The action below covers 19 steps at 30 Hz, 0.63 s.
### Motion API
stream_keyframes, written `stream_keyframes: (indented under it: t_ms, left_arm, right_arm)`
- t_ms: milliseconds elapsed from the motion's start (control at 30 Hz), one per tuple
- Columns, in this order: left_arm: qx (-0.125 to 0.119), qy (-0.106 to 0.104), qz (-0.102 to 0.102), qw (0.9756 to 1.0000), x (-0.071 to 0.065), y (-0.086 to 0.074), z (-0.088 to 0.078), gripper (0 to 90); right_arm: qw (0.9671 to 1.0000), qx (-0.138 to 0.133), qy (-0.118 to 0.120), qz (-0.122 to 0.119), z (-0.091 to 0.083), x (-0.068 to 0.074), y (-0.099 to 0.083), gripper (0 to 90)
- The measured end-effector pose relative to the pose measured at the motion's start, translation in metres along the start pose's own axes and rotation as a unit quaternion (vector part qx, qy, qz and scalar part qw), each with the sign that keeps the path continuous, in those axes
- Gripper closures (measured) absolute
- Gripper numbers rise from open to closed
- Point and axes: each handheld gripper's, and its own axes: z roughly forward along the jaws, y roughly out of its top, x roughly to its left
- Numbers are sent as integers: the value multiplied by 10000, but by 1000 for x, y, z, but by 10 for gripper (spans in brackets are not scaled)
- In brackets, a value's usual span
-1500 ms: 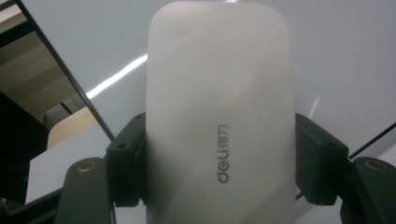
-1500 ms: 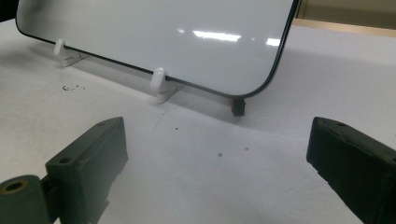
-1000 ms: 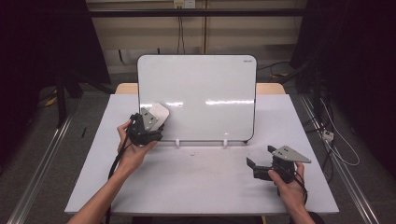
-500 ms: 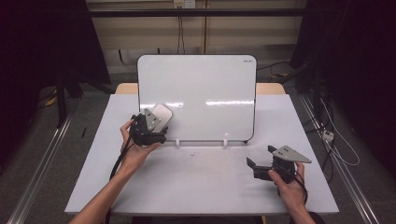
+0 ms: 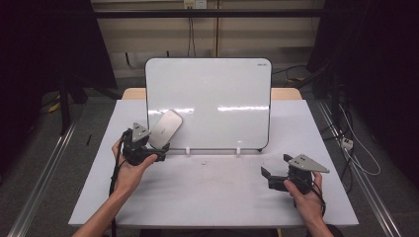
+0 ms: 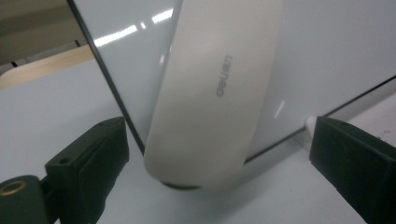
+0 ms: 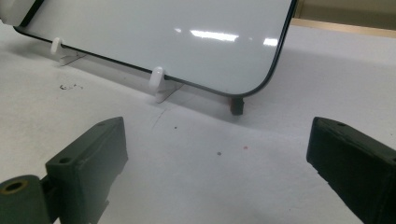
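Note:
A white whiteboard point(image 5: 217, 98) stands upright at the back of the table. A pale grey oblong eraser point(image 5: 165, 129) clings tilted to its lower left corner, its printed side showing large in the left gripper view point(image 6: 215, 93). My left gripper point(image 5: 159, 151) sits just in front of and left of the eraser. Its jaws have just been opening and now stand wide on either side of the eraser, apart from it point(image 6: 219, 140). My right gripper point(image 5: 275, 168) rests open and empty on the table at the right, facing the board's lower right corner point(image 7: 243, 84).
The white table point(image 5: 212, 197) has faint pen marks near its middle. Two small white clips point(image 5: 188, 149) point(image 7: 156, 77) prop the board's lower edge. Dark curtains and floor rails flank the table. Cables trail at the right.
The left gripper has let go of the eraser and pulled back left and toward the person, jaws opened. The eraser stays on the board. The right gripper has not moved.

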Motion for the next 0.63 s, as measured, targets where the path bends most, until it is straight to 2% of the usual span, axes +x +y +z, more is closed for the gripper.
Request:
stream_keyframes:
  t_ms: [100, 200, 300, 400, 500, 633]
  left_arm:
    - [-37, -88, -60, 9999, 0, -7, -11, 48]
    - [-148, -46, -137, 9998, -1, -13, -21, 48]
    - [-147, -8, -272, 9995, -1, -20, -30, 48]
    - [-186, -49, -351, 9992, -1, -33, -36, 48]
    - [-215, -70, -437, 9988, -2, -45, -40, 47]
    - [-270, -59, -455, 9986, -1, -48, -41, 47]
  right_arm:
    - [10000, 0, -5, -16, 0, 0, 0, 53]
    - [10000, 9, -28, -5, 0, 0, 0, 52]
    - [10000, 15, -43, 4, 0, 0, 0, 52]
    - [10000, 16, -53, -11, 0, 0, -1, 52]
    - [10000, 3, -83, 0, -1, 0, -1, 52]
    - [10000, -18, -83, -10, -1, 0, -1, 52]
